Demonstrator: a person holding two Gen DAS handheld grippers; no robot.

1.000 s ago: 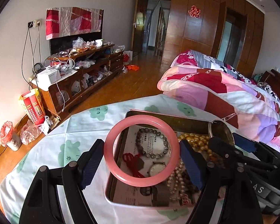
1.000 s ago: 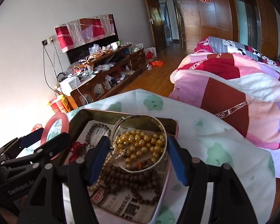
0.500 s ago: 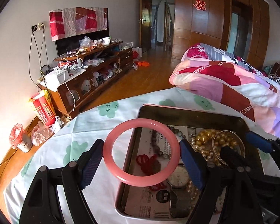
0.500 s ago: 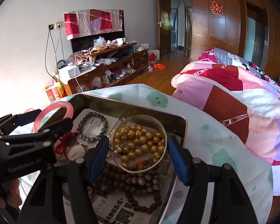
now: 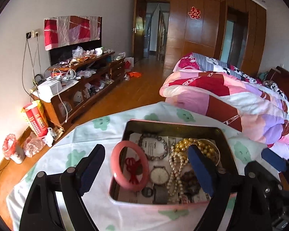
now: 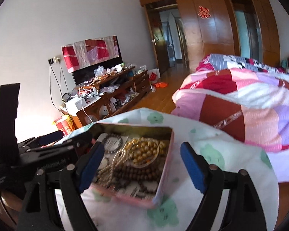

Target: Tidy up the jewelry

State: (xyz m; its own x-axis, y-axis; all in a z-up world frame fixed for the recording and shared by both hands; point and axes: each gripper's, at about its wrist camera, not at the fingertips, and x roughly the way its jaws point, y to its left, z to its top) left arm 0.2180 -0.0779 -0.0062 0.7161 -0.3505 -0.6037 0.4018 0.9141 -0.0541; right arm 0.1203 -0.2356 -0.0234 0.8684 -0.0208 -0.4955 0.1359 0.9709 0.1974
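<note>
Jewelry sits in the tin (image 5: 227, 140) on the worktop (image 5: 82, 144). Your left claw (image 5: 146, 168) is opening, released; the pink bangle (image 5: 130, 166) leans on the tin's left wall between its pads, untouched. Your right claw (image 6: 142, 166), also opening, holds nothing; the gold beads (image 6: 144, 152) lie just ahead.

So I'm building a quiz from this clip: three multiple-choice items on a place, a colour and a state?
1. Where is the pink bangle?
A on the bed
B leaning in the tin's left side
C on the floor

2. The round beads inside the thin bangle are:
A gold
B blue
C black

3. The left hand-held gripper is:
A clamped on the watch
B gripping the tin
C open, holding nothing

Key: B, it leans on the tin wall; A, they shine gold; C, its pads touch nothing.
</note>
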